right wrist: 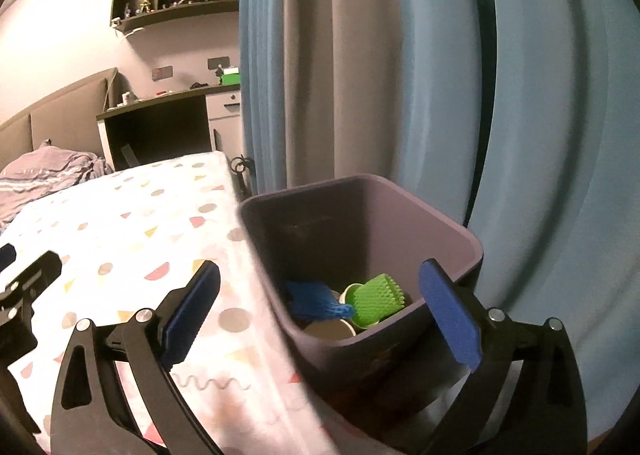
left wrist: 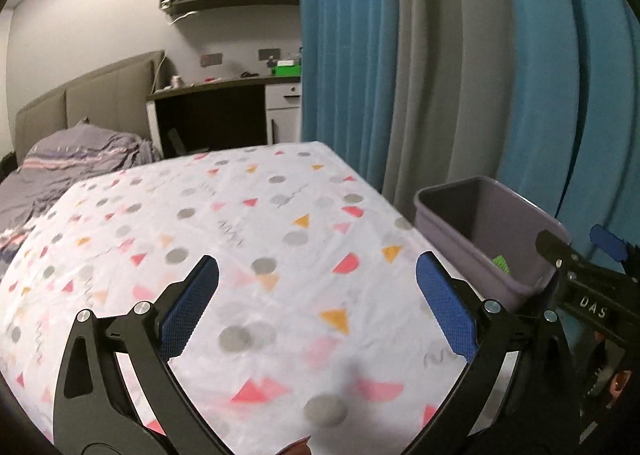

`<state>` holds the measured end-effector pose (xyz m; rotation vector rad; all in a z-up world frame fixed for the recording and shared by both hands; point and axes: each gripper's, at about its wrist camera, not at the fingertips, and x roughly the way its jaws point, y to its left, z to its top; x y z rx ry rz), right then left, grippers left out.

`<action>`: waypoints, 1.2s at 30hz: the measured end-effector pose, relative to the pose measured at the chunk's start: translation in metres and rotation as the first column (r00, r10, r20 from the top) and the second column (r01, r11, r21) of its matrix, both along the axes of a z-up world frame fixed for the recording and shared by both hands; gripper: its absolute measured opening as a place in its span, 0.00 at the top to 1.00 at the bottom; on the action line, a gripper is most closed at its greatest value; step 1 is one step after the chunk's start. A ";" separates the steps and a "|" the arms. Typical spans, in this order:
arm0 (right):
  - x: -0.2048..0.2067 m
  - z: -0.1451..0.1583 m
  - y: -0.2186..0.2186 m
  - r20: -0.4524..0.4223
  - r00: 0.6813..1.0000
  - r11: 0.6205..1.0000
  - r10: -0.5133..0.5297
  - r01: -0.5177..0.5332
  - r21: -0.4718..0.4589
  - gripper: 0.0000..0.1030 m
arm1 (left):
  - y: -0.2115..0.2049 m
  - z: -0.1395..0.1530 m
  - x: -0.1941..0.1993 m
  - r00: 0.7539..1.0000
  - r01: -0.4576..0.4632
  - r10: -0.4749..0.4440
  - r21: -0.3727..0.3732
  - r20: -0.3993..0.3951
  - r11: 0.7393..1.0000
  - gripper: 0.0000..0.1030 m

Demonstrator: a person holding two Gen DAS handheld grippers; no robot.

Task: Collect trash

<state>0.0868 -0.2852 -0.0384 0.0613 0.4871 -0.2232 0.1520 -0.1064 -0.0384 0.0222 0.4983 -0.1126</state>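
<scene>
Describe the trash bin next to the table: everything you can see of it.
The trash bin is a dull purple, plastic-looking tub with rounded corners and a rolled rim, upright and open-topped, with no lid in view. It stands against the edge of the patterned tablecloth, in front of the blue curtain. Inside lie a green ribbed paper cup on its side, a blue crumpled piece and a brownish cup. Neither gripper touches it.

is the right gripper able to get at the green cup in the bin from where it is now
Probably yes. The right gripper is open and empty, aimed down into the open-topped purple bin. The green cup lies on top of the other trash, beside a blue mesh piece, with nothing covering it.
</scene>
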 end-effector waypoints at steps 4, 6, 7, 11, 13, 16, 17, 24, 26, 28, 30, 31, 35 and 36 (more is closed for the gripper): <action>-0.012 0.007 0.017 0.030 1.000 1.000 -0.002 0.002 -0.025 0.07 | 0.022 0.002 -0.016 1.000 -0.029 0.029 -0.032 -0.002 0.999 0.05; -0.020 0.010 0.025 0.044 0.999 1.000 0.003 -0.002 -0.029 0.07 | 0.032 0.004 -0.025 0.999 -0.041 0.041 -0.050 -0.001 0.998 0.05; -0.023 0.012 0.029 0.048 0.999 1.000 0.005 -0.003 -0.027 0.07 | 0.038 0.004 -0.030 0.999 -0.044 0.044 -0.059 -0.002 0.997 0.05; -0.038 0.019 0.046 0.069 0.997 1.000 0.017 -0.016 -0.019 0.06 | 0.051 0.005 -0.051 0.998 -0.064 0.064 -0.053 0.000 0.997 0.05; -0.047 0.023 0.056 0.081 0.996 0.999 0.029 -0.027 -0.020 0.06 | 0.057 0.006 -0.061 0.997 -0.071 0.071 -0.053 0.005 0.996 0.05; -0.059 0.030 0.070 0.098 0.994 0.998 0.052 -0.050 -0.022 0.06 | 0.066 0.010 -0.073 0.996 -0.082 0.083 -0.054 0.018 0.995 0.05; -0.064 0.031 0.075 0.104 0.993 0.998 0.057 -0.056 -0.021 0.06 | 0.069 0.011 -0.078 0.996 -0.086 0.087 -0.055 0.024 0.995 0.05; -0.091 0.044 0.099 0.139 0.988 0.998 0.068 -0.066 -0.016 0.06 | 0.085 0.019 -0.104 0.994 -0.092 0.095 -0.071 0.048 0.993 0.05; -0.097 0.046 0.103 0.147 0.987 0.998 0.069 -0.068 -0.015 0.06 | 0.089 0.021 -0.110 0.994 -0.094 0.099 -0.076 0.054 0.993 0.05; -0.104 0.047 0.106 0.153 0.986 0.998 0.070 -0.069 -0.014 0.06 | 0.093 0.023 -0.117 0.993 -0.094 0.099 -0.083 0.060 0.992 0.05; -0.108 0.049 0.109 0.157 0.985 0.997 0.074 -0.072 -0.015 0.06 | 0.096 0.025 -0.122 0.993 -0.097 0.103 -0.088 0.065 0.991 0.05; -0.110 0.050 0.112 0.158 0.984 0.997 0.076 -0.074 -0.018 0.06 | 0.098 0.026 -0.124 0.992 -0.099 0.105 -0.090 0.066 0.991 0.05; -0.118 0.051 0.119 0.164 0.983 0.996 0.086 -0.083 -0.028 0.06 | 0.104 0.025 -0.132 0.992 -0.106 0.112 -0.094 0.063 0.990 0.05; -0.119 0.051 0.121 0.165 0.982 0.996 0.090 -0.086 -0.030 0.06 | 0.105 0.025 -0.133 0.992 -0.107 0.114 -0.093 0.062 0.990 0.05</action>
